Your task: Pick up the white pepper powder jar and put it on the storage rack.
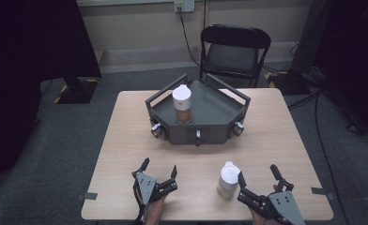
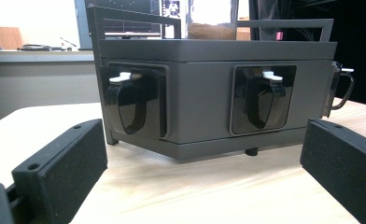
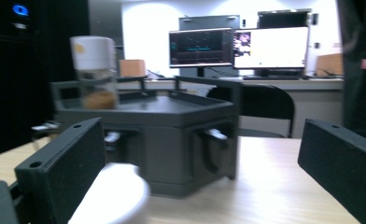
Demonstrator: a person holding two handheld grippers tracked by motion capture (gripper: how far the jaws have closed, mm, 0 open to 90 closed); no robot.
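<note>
A dark grey angular tray (image 1: 219, 115) with rails and front latches stands at the table's middle back. Inside it a white-lidded jar (image 1: 182, 103) with brown contents stands upright at the left. A second white-lidded jar (image 1: 227, 180) stands on the table near the front edge. My left gripper (image 1: 159, 170) rests open at the front left, empty, facing the tray's front (image 2: 204, 98). My right gripper (image 1: 257, 173) is open at the front right, just right of the near jar (image 3: 113, 196), which sits low by its left jaw, not held.
The wooden table (image 1: 126, 140) has taped front corners. A black folding chair (image 1: 233, 51) stands behind it. Cables run over the grey floor at right. Monitors (image 3: 239, 46) glow on a far desk in the right gripper view.
</note>
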